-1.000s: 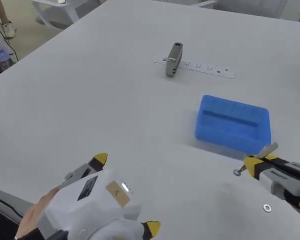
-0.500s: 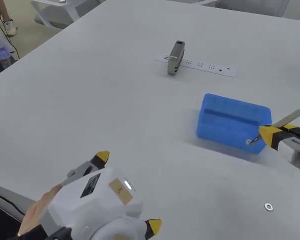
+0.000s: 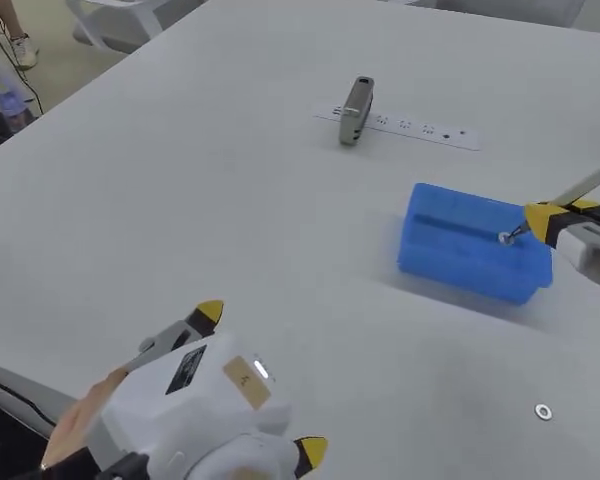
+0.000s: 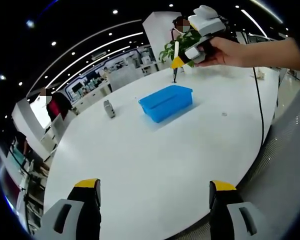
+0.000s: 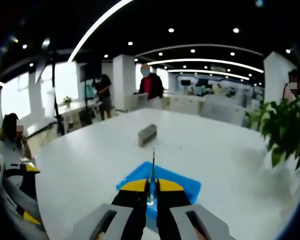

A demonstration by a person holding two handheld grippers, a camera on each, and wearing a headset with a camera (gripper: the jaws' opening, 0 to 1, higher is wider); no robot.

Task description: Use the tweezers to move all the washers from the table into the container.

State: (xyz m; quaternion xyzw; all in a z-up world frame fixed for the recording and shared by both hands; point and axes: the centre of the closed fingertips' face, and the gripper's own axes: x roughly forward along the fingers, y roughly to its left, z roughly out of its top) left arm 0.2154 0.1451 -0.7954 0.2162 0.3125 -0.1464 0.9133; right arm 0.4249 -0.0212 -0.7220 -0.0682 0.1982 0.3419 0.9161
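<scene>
Head view: the right gripper (image 3: 540, 220), jaws clamped on slim metal tweezers (image 3: 583, 186), has lifted a small steel washer (image 3: 505, 238) off the white table (image 3: 230, 200) to above the blue plastic container (image 3: 450, 262), near its 3 o'clock edge. A second washer (image 3: 544, 411) waits at 5 o'clock. Left gripper view: the left gripper (image 4: 155, 186) rests idle, jaws wide. Right gripper view: the tweezer tips are over the container, likely ready to drop the washer.

The right gripper (image 3: 542, 218) runs off the head view's right edge. What the tip of the tweezers (image 3: 583, 186) holds is too small to tell.
</scene>
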